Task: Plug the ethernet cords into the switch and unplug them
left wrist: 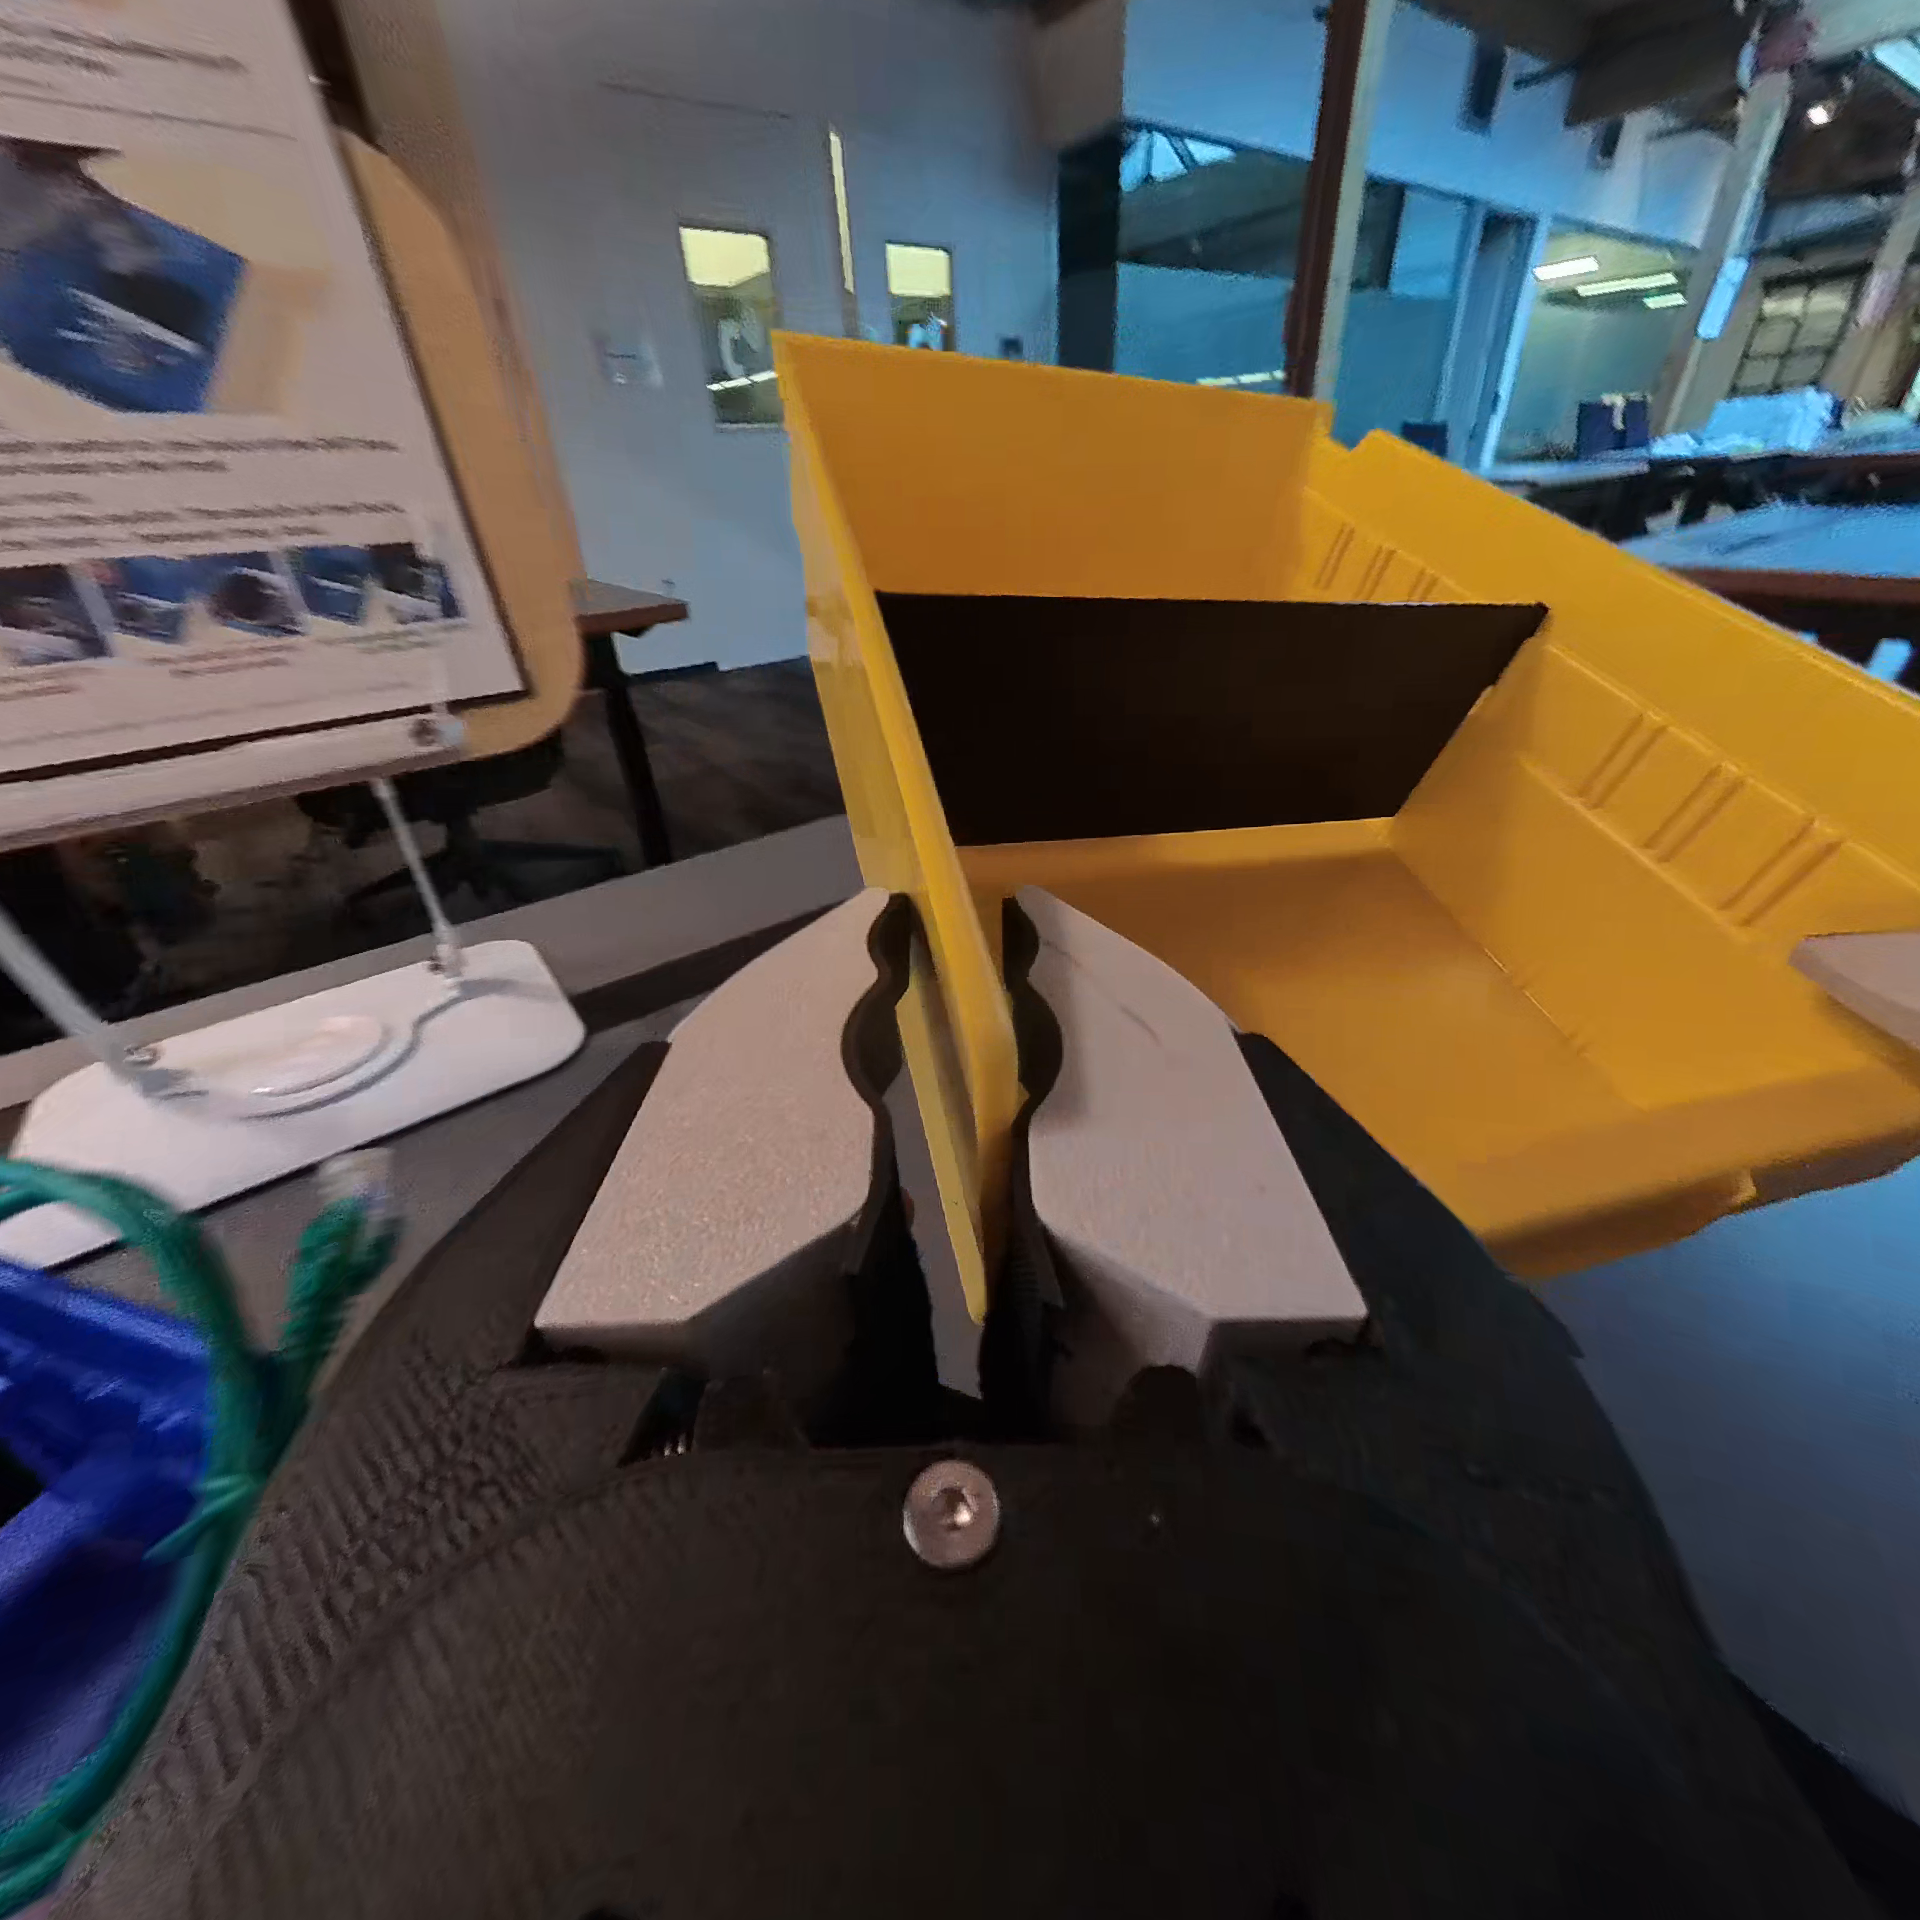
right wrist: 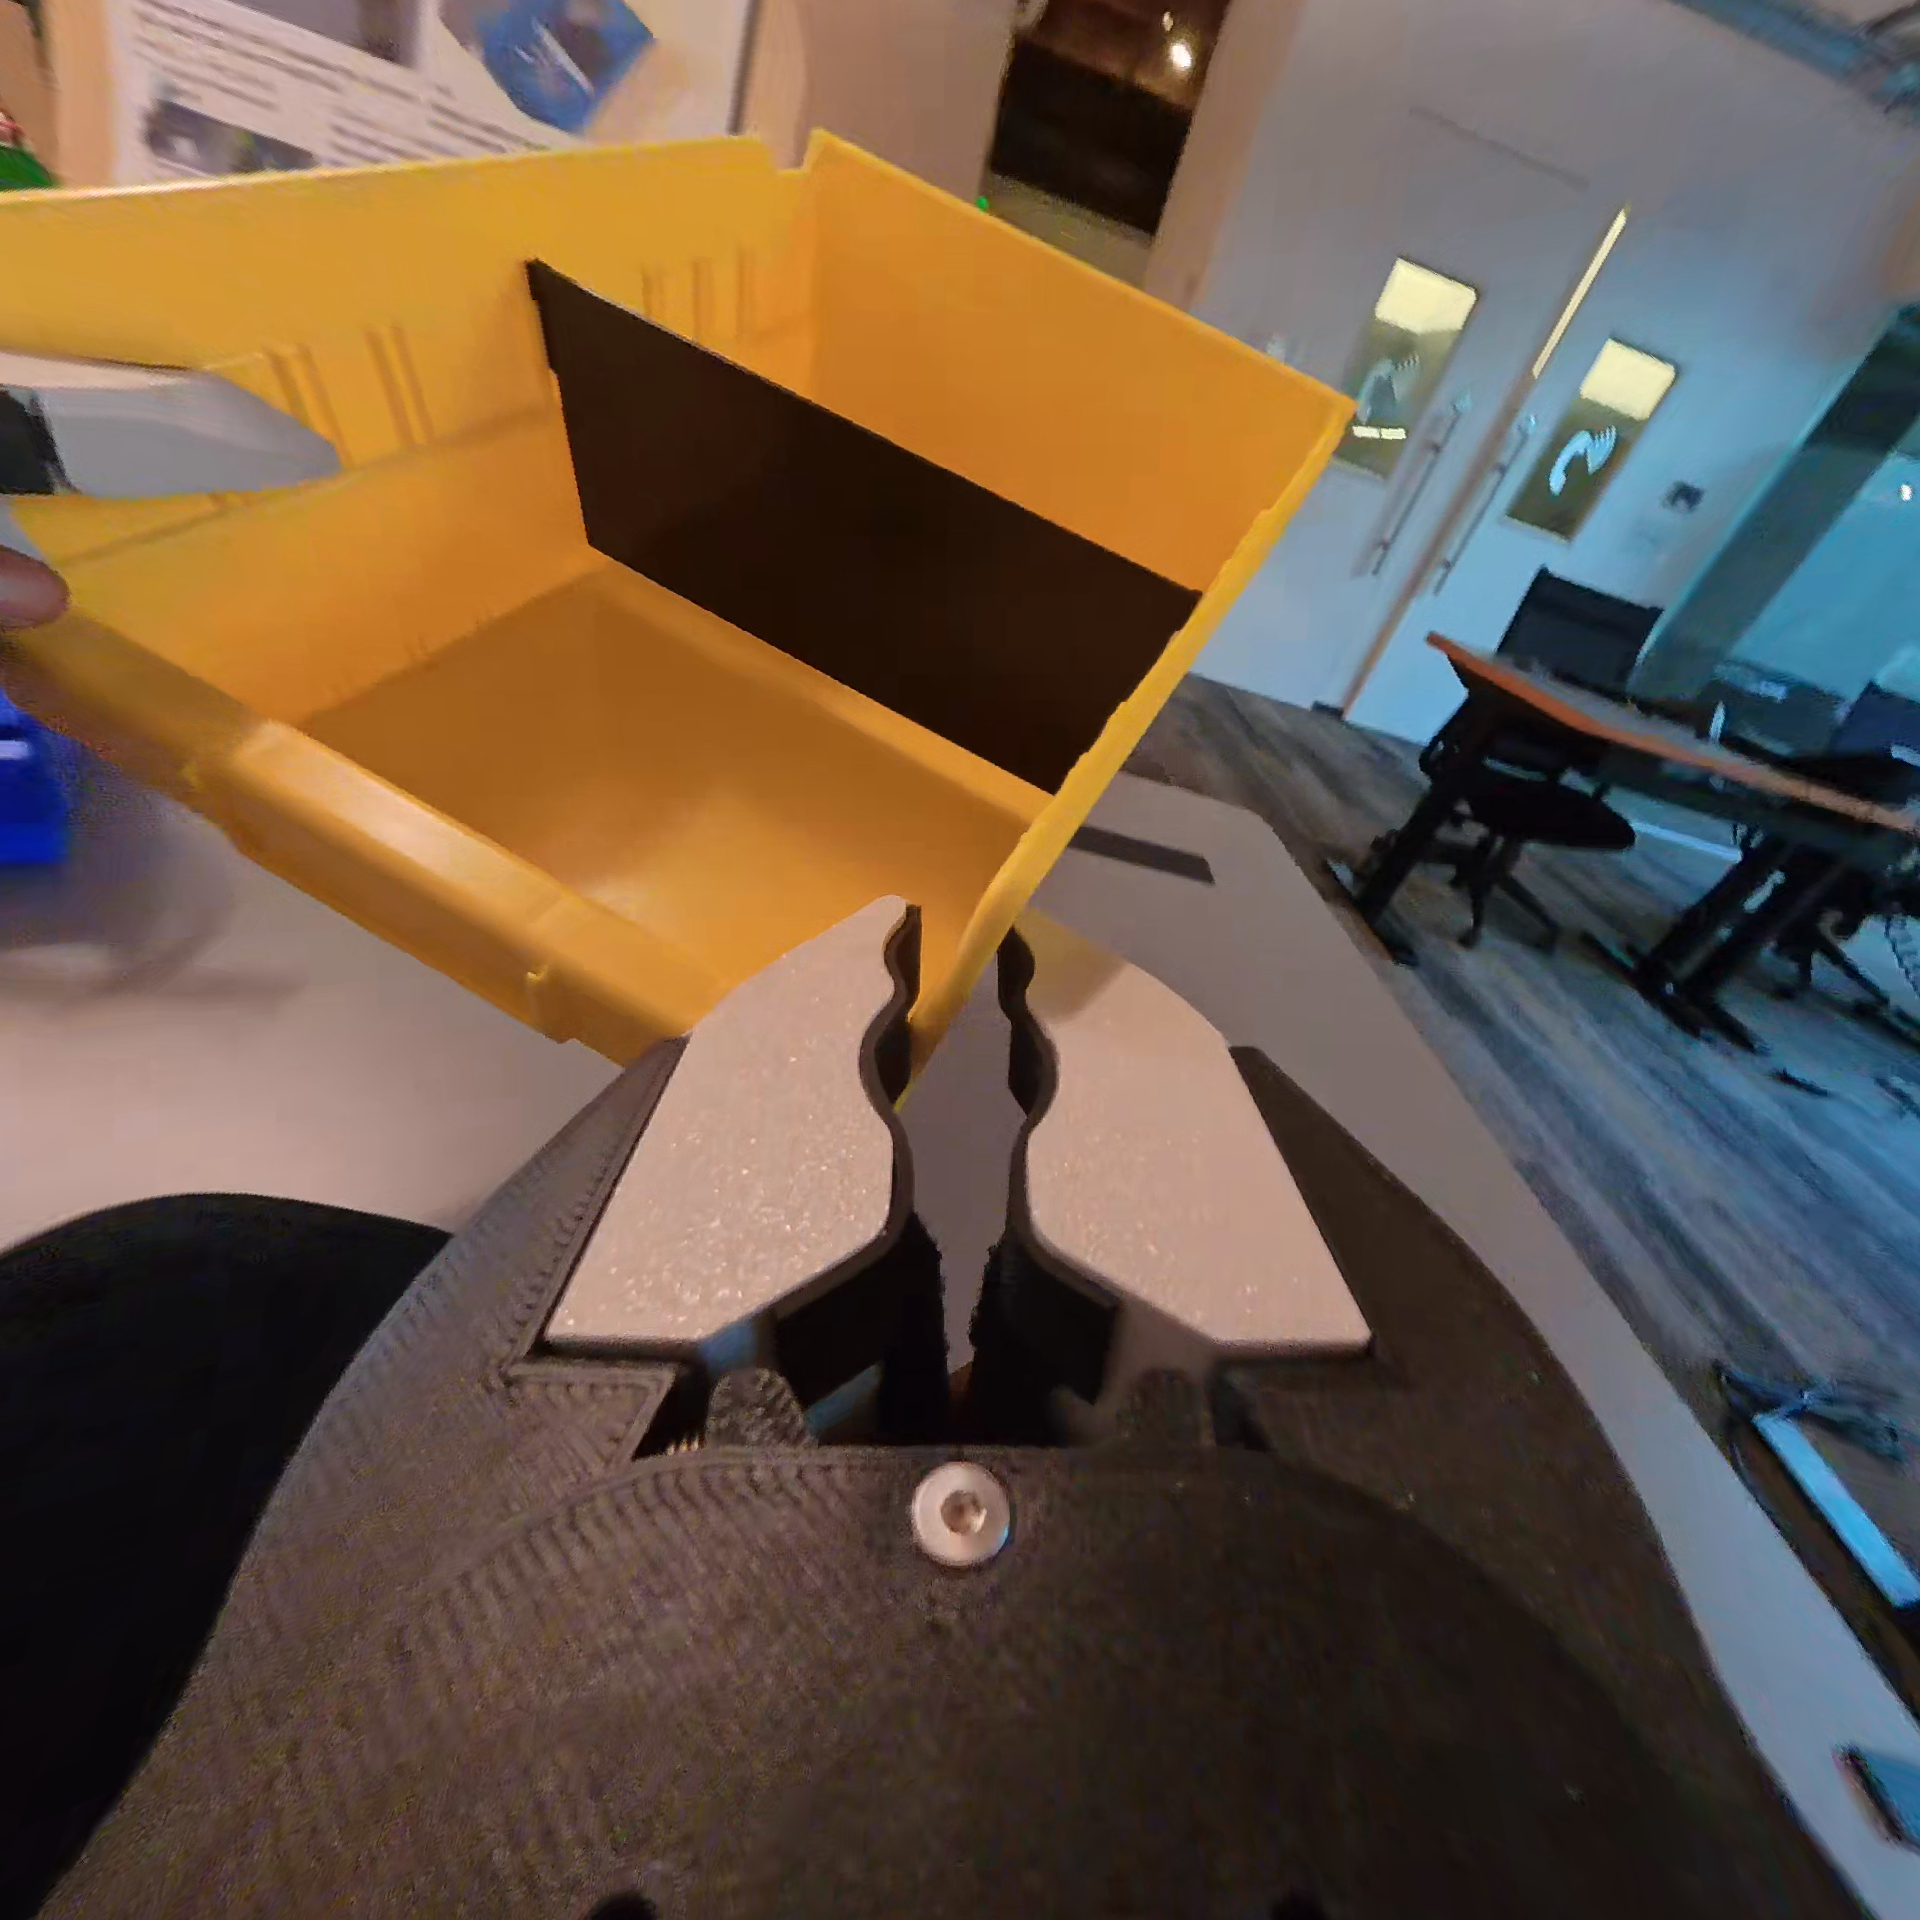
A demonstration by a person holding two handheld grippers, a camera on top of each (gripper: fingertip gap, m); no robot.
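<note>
Yellow plastic bin (left wrist: 1351, 997), divided by a black panel (left wrist: 1174, 717), hangs tilted above the grey table (right wrist: 1195, 935), carried by both tools. The left gripper (left wrist: 956, 935) is clamped on one side wall of the bin; the right gripper (right wrist: 956, 935) stands narrow around the opposite wall, its left pad touching the edge. A green ethernet cord (left wrist: 208, 1382) loops over a blue bin (left wrist: 83, 1455) near the table's left edge, beside a white sign stand (left wrist: 312, 1060). No switch is visible.

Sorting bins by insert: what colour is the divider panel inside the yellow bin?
Black divider panel; right wrist view shows it best.
</note>
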